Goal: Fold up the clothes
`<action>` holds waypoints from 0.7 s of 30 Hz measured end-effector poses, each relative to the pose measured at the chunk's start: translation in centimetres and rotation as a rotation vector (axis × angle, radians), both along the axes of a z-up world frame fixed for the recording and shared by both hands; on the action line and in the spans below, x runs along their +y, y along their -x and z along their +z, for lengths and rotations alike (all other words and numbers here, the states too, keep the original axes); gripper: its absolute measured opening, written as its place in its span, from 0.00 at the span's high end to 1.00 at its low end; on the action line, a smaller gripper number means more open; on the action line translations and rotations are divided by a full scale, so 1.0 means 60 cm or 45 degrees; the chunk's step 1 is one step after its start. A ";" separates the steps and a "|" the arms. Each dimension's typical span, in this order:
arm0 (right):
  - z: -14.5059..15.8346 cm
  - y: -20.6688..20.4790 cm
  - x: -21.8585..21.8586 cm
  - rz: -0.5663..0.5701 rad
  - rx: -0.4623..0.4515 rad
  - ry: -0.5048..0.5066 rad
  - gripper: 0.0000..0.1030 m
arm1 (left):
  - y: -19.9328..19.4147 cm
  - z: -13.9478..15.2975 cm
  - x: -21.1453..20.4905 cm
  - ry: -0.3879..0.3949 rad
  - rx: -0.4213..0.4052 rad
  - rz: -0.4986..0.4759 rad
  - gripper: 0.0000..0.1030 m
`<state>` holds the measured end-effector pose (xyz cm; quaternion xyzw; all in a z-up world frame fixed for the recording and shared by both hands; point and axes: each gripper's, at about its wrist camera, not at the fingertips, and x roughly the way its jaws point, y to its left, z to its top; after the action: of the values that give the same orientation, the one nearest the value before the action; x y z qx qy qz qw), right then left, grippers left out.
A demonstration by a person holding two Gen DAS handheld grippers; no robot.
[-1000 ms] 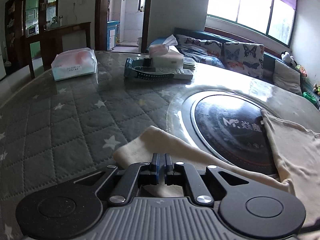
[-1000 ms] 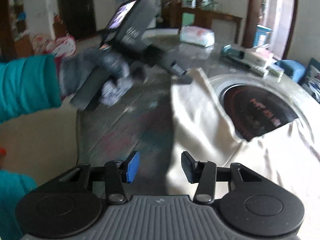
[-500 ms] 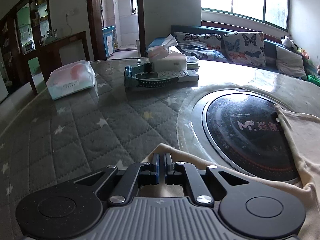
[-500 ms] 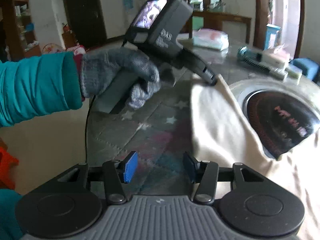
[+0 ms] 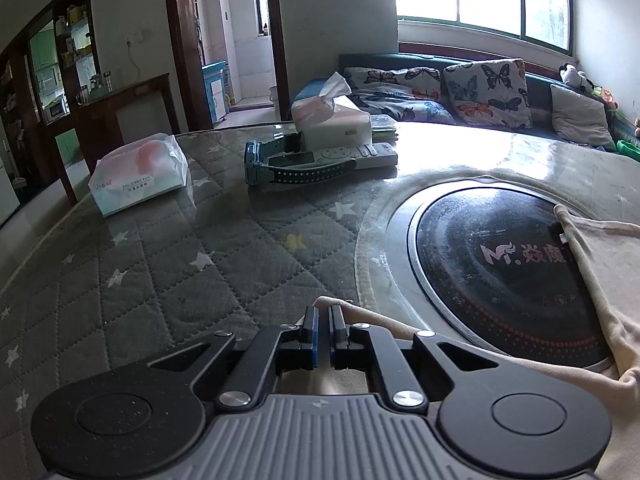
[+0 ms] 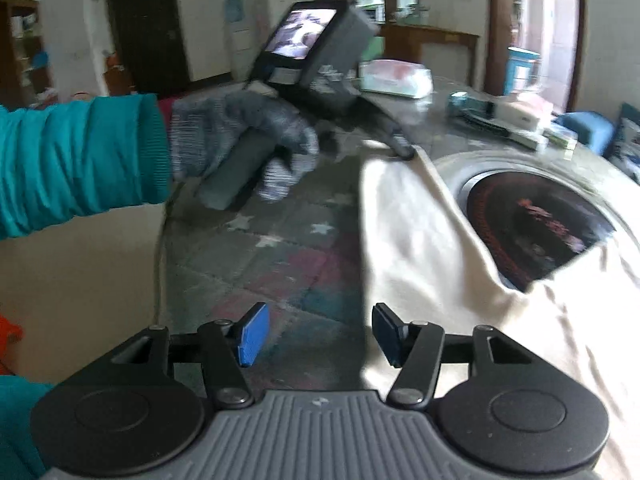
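Note:
A cream garment (image 6: 424,236) lies on the grey star-quilted table (image 5: 168,272), partly over a black round hotplate (image 5: 500,276). My left gripper (image 5: 323,314) is shut on a corner of the garment (image 5: 384,322), low over the table. In the right wrist view the left gripper (image 6: 403,153) pinches that corner at the far end of the cloth, held by a grey-gloved hand (image 6: 240,140) with a teal sleeve. My right gripper (image 6: 316,334) hovers over the garment's near left edge, its jaws opening. The cloth edge runs beneath them, just inside the right pad, and is not pressed.
At the table's far side sit a tissue pack (image 5: 138,178), a tissue box (image 5: 332,120), a remote control (image 5: 360,156) and a blue-and-black strap device (image 5: 296,168). A sofa with butterfly cushions (image 5: 484,88) stands behind. The table's left edge drops off beside the sleeve.
The left gripper has rolled level and kept the corner pinched; less cloth shows beyond its fingers. The right jaws have spread wider over the garment's edge.

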<state>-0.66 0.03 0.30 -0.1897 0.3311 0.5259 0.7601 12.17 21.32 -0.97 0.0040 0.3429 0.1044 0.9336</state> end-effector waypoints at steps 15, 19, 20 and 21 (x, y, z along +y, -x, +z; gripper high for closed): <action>0.025 0.020 -0.094 -0.176 0.017 -0.017 0.41 | 0.068 0.053 -0.080 0.065 -0.101 -0.138 0.81; 0.035 0.006 -0.166 -0.396 0.042 -0.067 0.40 | 0.095 0.065 -0.145 0.139 -0.129 -0.292 0.81; 0.036 0.003 -0.182 -0.449 0.043 -0.080 0.40 | 0.099 0.066 -0.162 0.159 -0.130 -0.330 0.81; 0.036 -0.003 -0.201 -0.512 0.039 -0.091 0.40 | 0.102 0.066 -0.180 0.175 -0.126 -0.372 0.81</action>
<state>-0.48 -12.03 2.45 -0.0848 0.3549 0.3779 0.8509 6.04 10.52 3.00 -0.0151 0.2985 -0.0560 0.9526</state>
